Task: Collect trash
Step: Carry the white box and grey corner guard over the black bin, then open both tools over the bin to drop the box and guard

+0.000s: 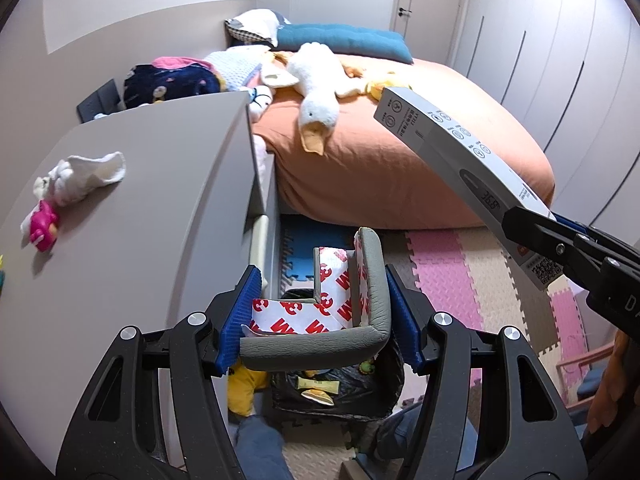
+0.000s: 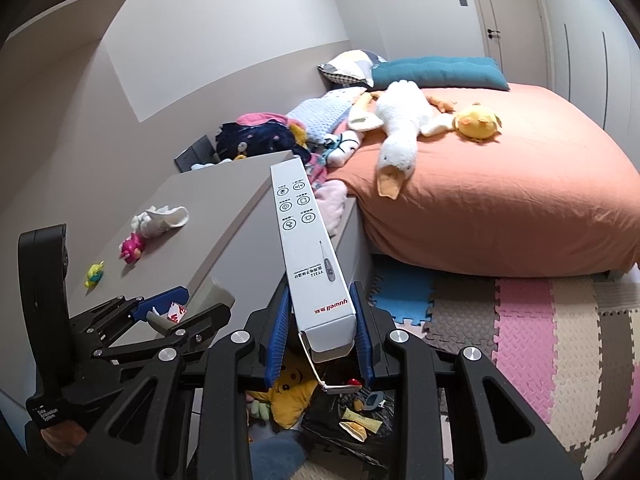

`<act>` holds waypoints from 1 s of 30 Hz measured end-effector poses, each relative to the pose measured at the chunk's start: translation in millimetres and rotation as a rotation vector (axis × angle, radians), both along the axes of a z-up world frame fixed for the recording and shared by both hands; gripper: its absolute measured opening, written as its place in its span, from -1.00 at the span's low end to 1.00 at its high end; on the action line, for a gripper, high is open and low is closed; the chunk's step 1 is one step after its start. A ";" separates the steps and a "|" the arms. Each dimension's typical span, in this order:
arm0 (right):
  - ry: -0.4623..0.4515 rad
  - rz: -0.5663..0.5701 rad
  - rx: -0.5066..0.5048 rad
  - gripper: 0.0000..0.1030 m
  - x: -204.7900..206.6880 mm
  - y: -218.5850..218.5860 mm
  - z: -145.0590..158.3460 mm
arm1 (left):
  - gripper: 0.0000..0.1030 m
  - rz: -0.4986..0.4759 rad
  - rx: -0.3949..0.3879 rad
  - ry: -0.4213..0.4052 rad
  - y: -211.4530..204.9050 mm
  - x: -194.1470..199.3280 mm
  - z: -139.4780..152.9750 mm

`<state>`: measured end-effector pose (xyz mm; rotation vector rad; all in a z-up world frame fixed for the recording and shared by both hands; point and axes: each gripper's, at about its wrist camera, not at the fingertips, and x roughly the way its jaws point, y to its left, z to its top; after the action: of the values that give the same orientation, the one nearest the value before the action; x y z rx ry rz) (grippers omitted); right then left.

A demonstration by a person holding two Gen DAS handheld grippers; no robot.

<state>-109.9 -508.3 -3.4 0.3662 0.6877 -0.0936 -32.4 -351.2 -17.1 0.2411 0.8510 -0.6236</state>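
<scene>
Bedroom, thermometer box clamped in right hand-held gripper

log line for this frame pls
left gripper: shut on corner guard | right gripper: shut on thermometer box | both above trash bag

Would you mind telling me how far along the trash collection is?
Done: wrappers lie in the black trash bag. In hand: left hand-held gripper grips a grey corner guard, right hand-held gripper a thermometer box. Left: dropping both in.
</scene>
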 end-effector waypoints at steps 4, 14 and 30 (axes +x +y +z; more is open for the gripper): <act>0.014 -0.009 0.003 -0.39 2.5 -3.0 -5.0 | 0.16 -0.017 0.010 0.006 -6.4 1.7 -3.7; 0.039 -0.075 0.008 0.35 12.2 -13.6 -12.7 | 0.88 -0.061 0.136 0.005 -18.3 2.6 -25.9; 0.049 -0.035 0.016 0.35 22.5 -3.6 -15.5 | 0.88 0.031 0.090 0.018 14.0 21.5 -20.0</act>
<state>-87.4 -512.0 -18.9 0.3927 0.7307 -0.1302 -11.0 -337.2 -37.2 0.3035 0.8994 -0.5595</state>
